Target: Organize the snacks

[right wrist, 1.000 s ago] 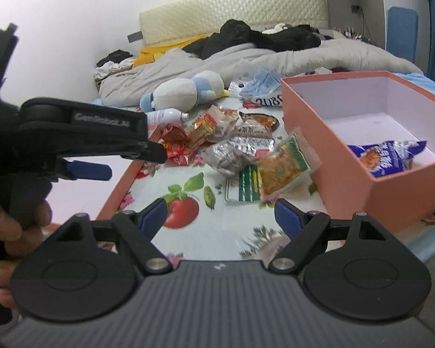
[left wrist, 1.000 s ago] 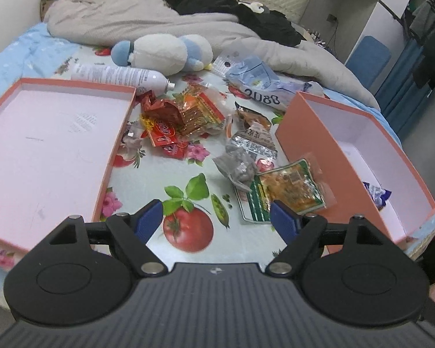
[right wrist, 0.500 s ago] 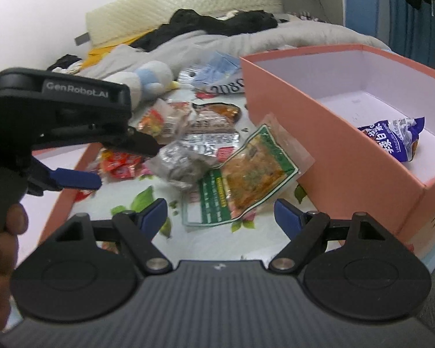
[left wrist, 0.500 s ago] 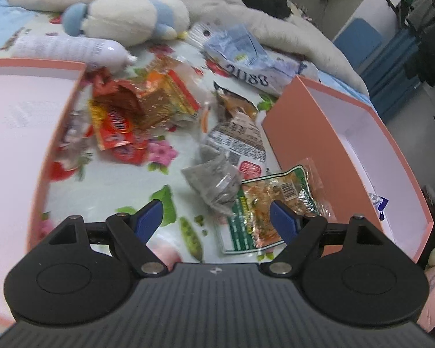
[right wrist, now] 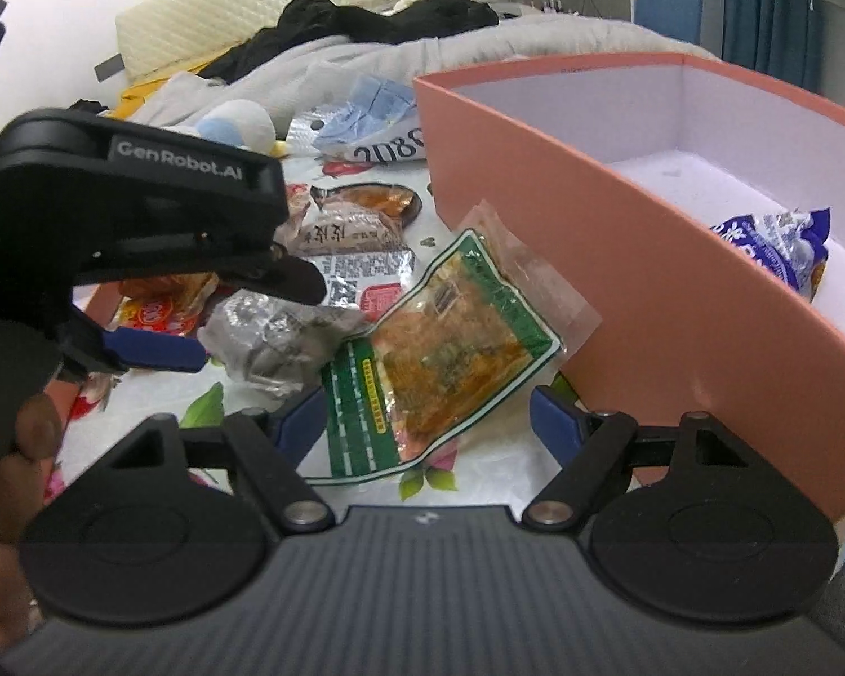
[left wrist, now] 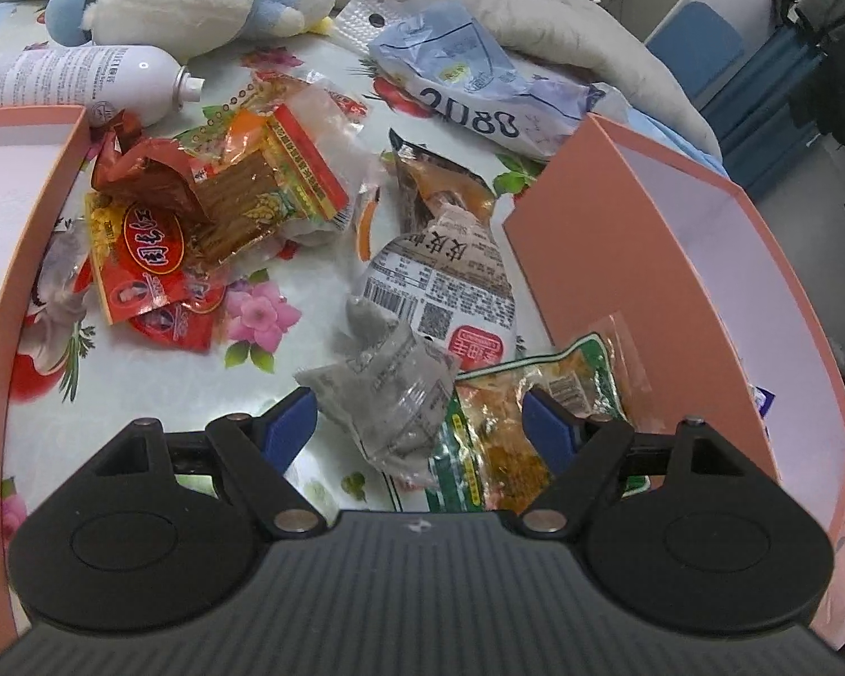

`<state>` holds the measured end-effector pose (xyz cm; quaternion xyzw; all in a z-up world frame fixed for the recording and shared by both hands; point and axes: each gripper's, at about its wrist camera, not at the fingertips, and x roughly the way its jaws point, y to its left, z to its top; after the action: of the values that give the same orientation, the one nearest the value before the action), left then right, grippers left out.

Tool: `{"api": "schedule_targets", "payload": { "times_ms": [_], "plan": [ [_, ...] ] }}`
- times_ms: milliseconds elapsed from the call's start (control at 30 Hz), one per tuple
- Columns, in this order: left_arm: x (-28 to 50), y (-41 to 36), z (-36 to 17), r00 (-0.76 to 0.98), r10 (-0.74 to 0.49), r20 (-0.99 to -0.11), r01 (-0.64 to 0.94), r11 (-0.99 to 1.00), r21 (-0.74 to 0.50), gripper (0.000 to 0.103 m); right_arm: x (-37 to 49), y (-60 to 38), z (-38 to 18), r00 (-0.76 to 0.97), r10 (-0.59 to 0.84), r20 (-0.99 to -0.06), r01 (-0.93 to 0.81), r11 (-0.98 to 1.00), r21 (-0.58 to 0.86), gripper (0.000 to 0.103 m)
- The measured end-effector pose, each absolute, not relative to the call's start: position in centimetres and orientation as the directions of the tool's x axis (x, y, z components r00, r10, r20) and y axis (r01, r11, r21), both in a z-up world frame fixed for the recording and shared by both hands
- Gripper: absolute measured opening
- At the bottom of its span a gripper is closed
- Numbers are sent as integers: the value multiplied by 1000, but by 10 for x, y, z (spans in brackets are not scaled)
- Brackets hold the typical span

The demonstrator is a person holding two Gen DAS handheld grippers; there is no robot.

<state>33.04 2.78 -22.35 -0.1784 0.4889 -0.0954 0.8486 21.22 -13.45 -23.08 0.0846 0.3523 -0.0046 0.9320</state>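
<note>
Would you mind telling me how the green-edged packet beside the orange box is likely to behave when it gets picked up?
The green-edged packet is a flat plastic pouch, so it will probably flop and sag from wherever it is pinched. Its glossy film looks slippery. It leans on the orange box, so a push may just slide it along the wall.

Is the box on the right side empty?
No, the right box holds a blue snack bag on its white floor.

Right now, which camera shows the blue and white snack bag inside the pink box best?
The right wrist view: the blue and white snack bag lies in plain sight on the floor of the pink box. The left wrist view shows only a blue sliver past the box wall.
</note>
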Motion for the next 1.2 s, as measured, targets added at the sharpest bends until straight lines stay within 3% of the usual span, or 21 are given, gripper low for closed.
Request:
{"api": "schedule_targets", "payload": {
  "times_ms": [133, 500, 533, 600, 700, 767, 933, 1200],
  "plan": [
    [337, 29, -230, 496, -335, -801, -16, 919, -394, 82, 218, -132, -236, 747, 46, -664, 76, 985, 155, 80],
    [351, 34, -254, 461, -332, -823, -36, 920, -391, 58, 240, -137, -247, 732, 65, -678, 132, 963, 235, 79],
    [351, 34, -255, 461, -331, -823, -35, 920, -390, 51, 242, -138, -247, 732, 67, -678, 133, 962, 239, 77],
    [350, 34, -257, 467, -331, -820, -29, 921, -389, 49, 244, -139, -248, 733, 71, -676, 134, 960, 247, 73],
    [348, 34, -256, 477, -324, -817, -25, 924, -381, 46, 245, -144, -248, 734, 78, -675, 145, 952, 268, 49],
    [346, 35, -256, 479, -317, -819, -25, 927, -374, 44, 247, -145, -249, 728, 103, -678, 131, 950, 285, 28],
    [337, 37, -250, 482, -319, -816, -28, 925, -379, 42, 241, -146, -243, 726, 141, -674, 96, 949, 302, 19],
    [297, 42, -236, 524, -319, -790, -64, 910, -409, 37, 212, -153, -228, 726, 186, -662, 31, 953, 302, 14]
  ]
}}
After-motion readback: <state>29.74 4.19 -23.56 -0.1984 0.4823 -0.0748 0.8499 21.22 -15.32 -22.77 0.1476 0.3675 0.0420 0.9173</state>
